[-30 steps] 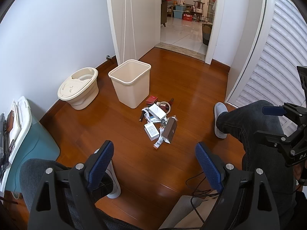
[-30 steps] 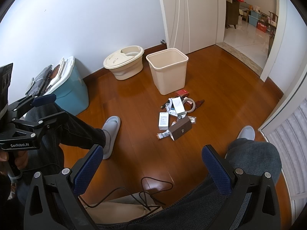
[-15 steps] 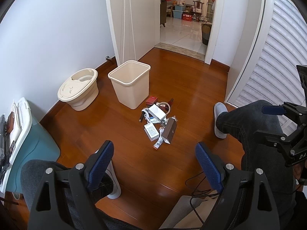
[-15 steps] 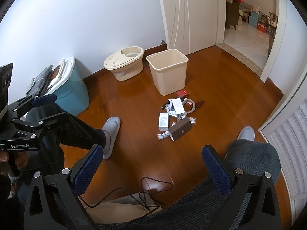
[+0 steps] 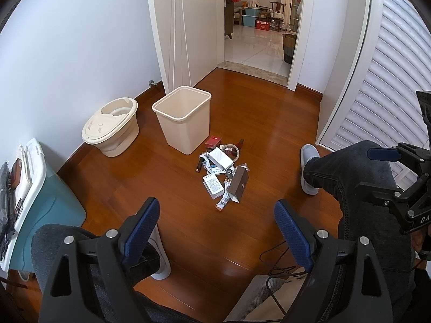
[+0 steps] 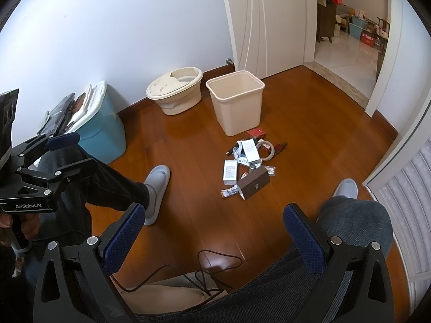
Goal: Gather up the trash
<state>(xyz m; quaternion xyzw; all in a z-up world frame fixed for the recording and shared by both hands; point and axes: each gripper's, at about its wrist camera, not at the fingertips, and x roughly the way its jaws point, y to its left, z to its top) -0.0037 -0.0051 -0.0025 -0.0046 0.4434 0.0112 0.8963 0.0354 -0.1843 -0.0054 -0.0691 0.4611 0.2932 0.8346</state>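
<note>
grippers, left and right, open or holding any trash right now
left gripper: open, nothing between its fingers.
right gripper: open, nothing between its fingers.

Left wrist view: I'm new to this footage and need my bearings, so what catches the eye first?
A small heap of trash, boxes and wrappers, lies on the wooden floor mid-frame. Just behind it stands an open cream bin, with a lidded cream pail to its left by the wall. In the foreground the left gripper hangs with its blue jaws wide apart, holding nothing.
</note>
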